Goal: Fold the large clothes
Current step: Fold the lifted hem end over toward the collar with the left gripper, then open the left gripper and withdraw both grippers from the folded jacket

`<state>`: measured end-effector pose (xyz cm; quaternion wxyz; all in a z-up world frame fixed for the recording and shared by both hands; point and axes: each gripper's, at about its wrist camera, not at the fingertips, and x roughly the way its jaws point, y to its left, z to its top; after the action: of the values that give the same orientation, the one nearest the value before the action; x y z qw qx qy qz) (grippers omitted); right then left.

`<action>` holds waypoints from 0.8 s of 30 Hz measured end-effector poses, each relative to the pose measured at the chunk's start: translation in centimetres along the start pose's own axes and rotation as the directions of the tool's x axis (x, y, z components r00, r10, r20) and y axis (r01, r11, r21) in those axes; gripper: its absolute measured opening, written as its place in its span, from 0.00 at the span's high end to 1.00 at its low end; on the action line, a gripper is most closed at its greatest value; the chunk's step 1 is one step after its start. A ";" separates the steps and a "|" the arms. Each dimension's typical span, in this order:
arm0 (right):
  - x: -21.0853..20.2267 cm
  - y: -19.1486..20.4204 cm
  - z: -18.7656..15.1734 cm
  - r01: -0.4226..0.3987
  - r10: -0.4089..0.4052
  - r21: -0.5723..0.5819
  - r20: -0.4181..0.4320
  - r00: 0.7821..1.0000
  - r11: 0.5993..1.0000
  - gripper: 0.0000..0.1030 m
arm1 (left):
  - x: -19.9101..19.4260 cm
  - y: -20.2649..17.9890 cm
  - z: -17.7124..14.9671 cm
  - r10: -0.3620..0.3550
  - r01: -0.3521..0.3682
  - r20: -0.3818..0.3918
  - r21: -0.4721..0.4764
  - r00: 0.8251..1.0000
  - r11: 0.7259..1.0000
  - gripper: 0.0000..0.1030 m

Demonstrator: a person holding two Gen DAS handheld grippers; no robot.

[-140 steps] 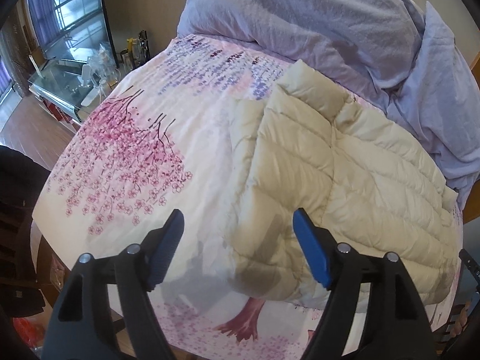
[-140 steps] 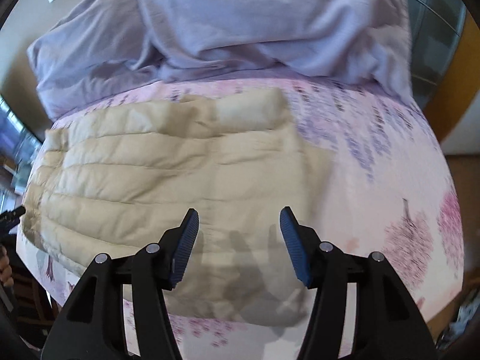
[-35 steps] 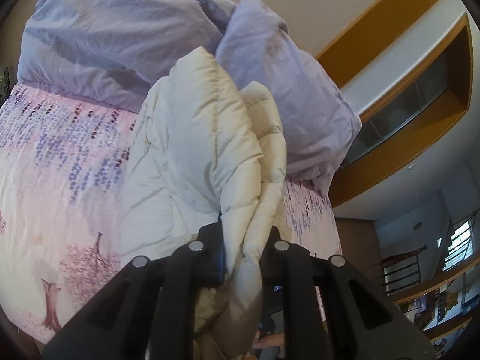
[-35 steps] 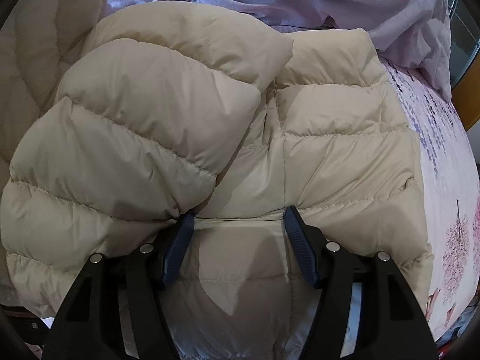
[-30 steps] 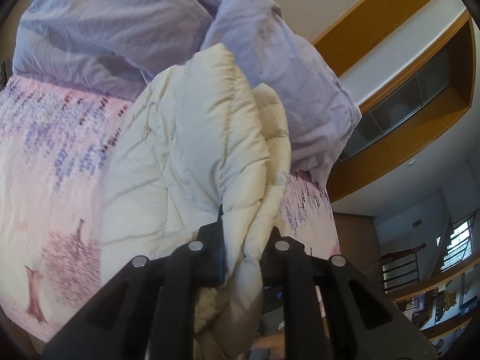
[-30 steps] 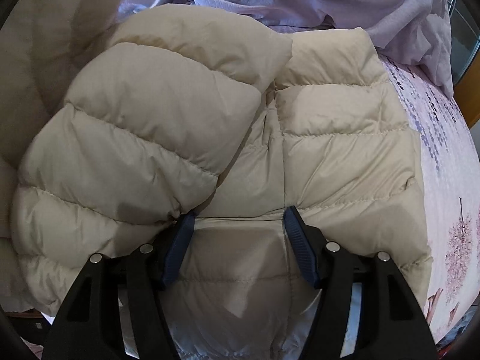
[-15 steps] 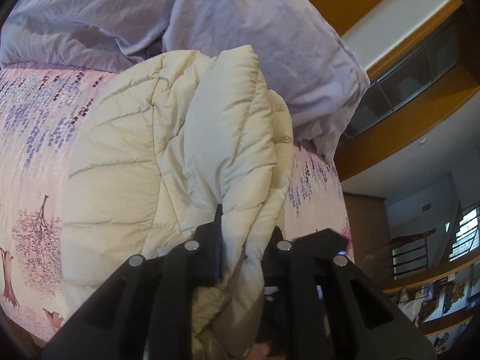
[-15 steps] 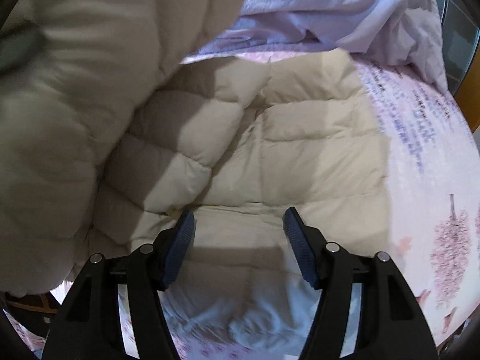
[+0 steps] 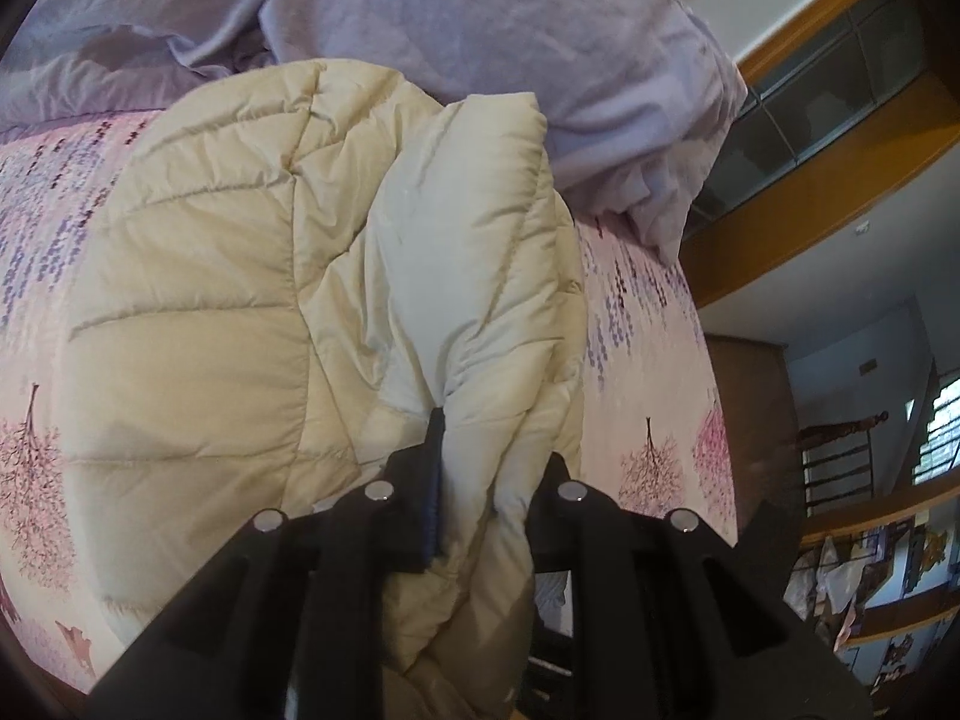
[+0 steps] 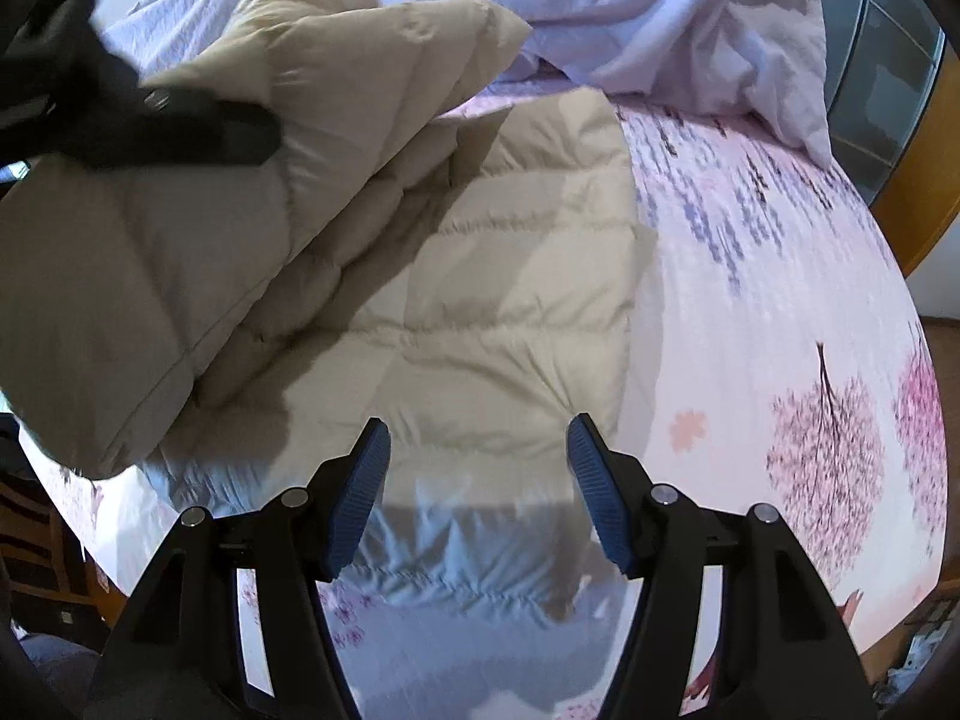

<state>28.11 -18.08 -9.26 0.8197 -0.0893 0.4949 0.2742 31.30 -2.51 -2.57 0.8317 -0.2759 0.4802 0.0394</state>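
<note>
Swung across since a moment ago, the raised half of the cream quilted down jacket (image 9: 336, 276) now hangs over the part lying flat on the pink cherry-blossom bedsheet (image 10: 780, 312), where earlier it stood almost upright. The left claw (image 9: 480, 468) is pinched tight on a bunched edge of the jacket, the padding spilling out to both sides of its tips. The right claw (image 10: 474, 480) stands wide and holds nothing, hovering just above the near hem of the flat half. Seen from the right claw, the lifted flap sits ahead and to the left, with the crumpled lilac duvet (image 10: 630, 6) beyond it. The flat half appears to run lengthwise away from the right claw toward the duvet, its quilting seams crossing that line. To fold well, I judge the left claw should carry the flap over until its edges meet those of the lower layer, then lower it gently; the right claw could pin the near hem so the slippery shell does not slide.
</note>
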 end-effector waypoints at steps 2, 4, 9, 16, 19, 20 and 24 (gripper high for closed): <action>0.1 -0.4 -0.2 -0.002 0.002 0.016 0.001 1.000 1.000 0.39 | 0.8 -0.3 -0.2 -0.001 0.001 -0.016 0.010 1.000 1.000 0.81; 0.0 -0.7 -0.4 -0.005 0.005 0.031 0.003 1.000 1.000 0.39 | 1.4 -0.6 -0.3 -0.010 0.011 -0.034 0.016 0.999 1.000 0.78; 0.0 -1.6 -0.7 0.004 -0.004 0.049 0.000 1.000 0.999 0.39 | 0.8 -1.0 -0.1 -0.062 0.063 -0.038 0.026 0.997 0.998 0.59; -0.3 -3.2 -0.7 0.026 -0.026 0.082 -0.003 1.000 0.996 0.39 | -2.4 -0.4 0.9 -0.034 0.032 0.023 0.069 0.999 0.997 0.44; -0.8 -3.7 -0.4 0.048 -0.049 0.086 0.006 0.999 0.995 0.39 | -3.8 0.8 1.3 0.013 -0.017 0.056 0.087 0.998 0.996 0.43; -1.0 -3.9 -0.3 0.055 -0.056 0.089 0.011 0.998 0.995 0.39 | -4.1 1.2 1.4 0.031 -0.037 0.068 0.091 0.997 0.995 0.43; -2.0 -4.7 0.5 0.081 -0.086 0.111 0.042 0.995 0.990 0.39 | -5.2 3.8 1.6 0.168 -0.183 0.130 0.110 0.977 0.977 0.43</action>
<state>30.31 -22.48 -7.90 0.8453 -0.0584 0.4860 0.2142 28.46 2.52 0.72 0.8675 -0.1783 0.4535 0.0998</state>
